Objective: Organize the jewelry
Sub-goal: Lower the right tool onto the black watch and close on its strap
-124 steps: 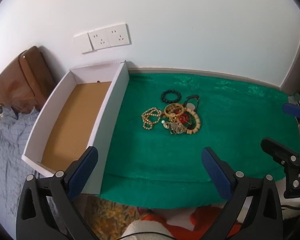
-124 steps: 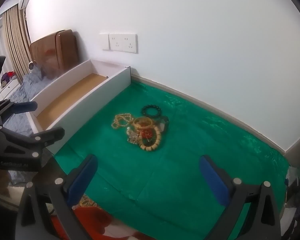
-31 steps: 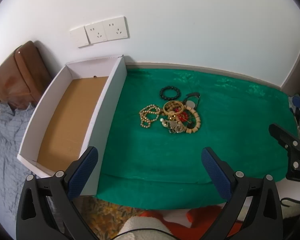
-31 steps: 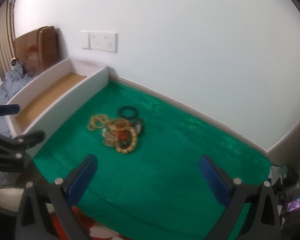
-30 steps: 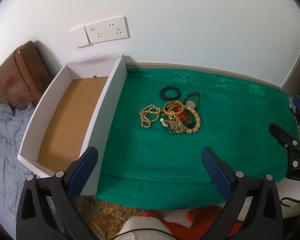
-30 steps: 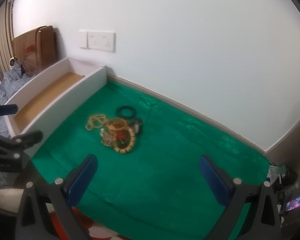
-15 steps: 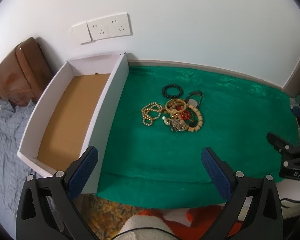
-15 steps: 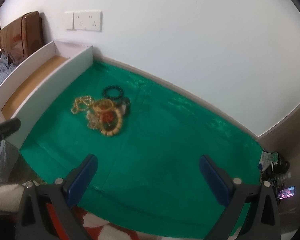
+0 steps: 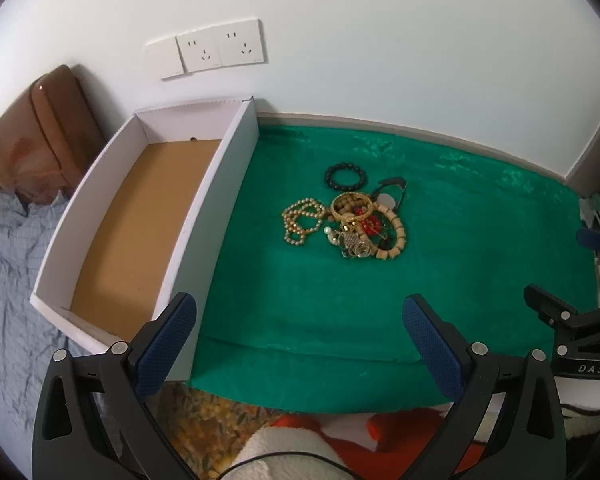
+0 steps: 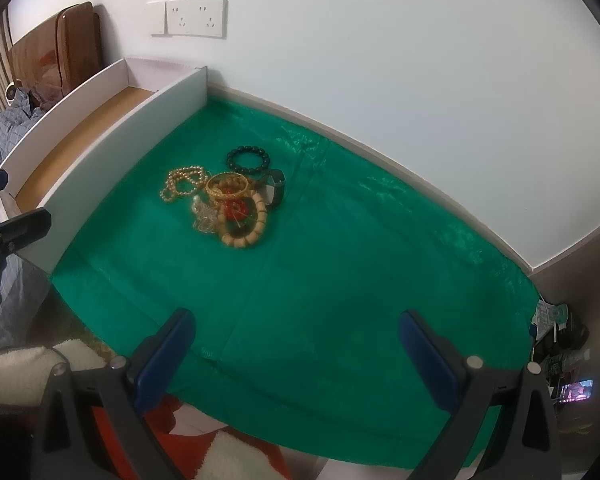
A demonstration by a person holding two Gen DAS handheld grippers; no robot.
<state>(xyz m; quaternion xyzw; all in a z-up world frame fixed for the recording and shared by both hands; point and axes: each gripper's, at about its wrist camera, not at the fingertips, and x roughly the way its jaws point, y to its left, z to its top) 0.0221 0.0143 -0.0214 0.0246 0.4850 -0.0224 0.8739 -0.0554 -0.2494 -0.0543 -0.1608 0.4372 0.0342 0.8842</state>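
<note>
Left tool [image 9: 300,320]: spread wide, pinching nothing, hanging over the near edge of the green cloth [image 9: 460,208].
Right tool [image 10: 296,332]: also spread wide and empty, well short of the jewelry.
Jewelry pile [image 9: 348,220]: heaped in the middle of the cloth on the worktop, well apart from both tools.
Pieces: a black bead bracelet [image 9: 345,176] lies at the far side, just clear of the heap; a pearl strand [image 9: 302,220] coils at the side nearest the box; a gold bangle [image 9: 351,205], red beads [image 9: 367,224] and a chunky wooden bead bracelet [image 9: 394,236] overlap one another.
White box [image 9: 216,196]: open, with a bare brown floor, beside the cloth; probably where the pieces go, and nothing is in it yet.
Risk, tangling: the pieces overlap, so lifting one from the heap could drag its neighbours along or scatter them.
Risk, cloth: the satin looks slippery and loose, so a low pinch may catch fabric and shift the heap.
Risk, pearls: a limp strand could slide out of a grip taken at a single point.
Hard to make out: the silvery bits at the near side of the heap, and the dark piece with a pale disc behind the bangle, perhaps a watch.
Cut off: only part of each tool shows in the other's view; the objects past the cloth's right edge are too small to name.
</note>
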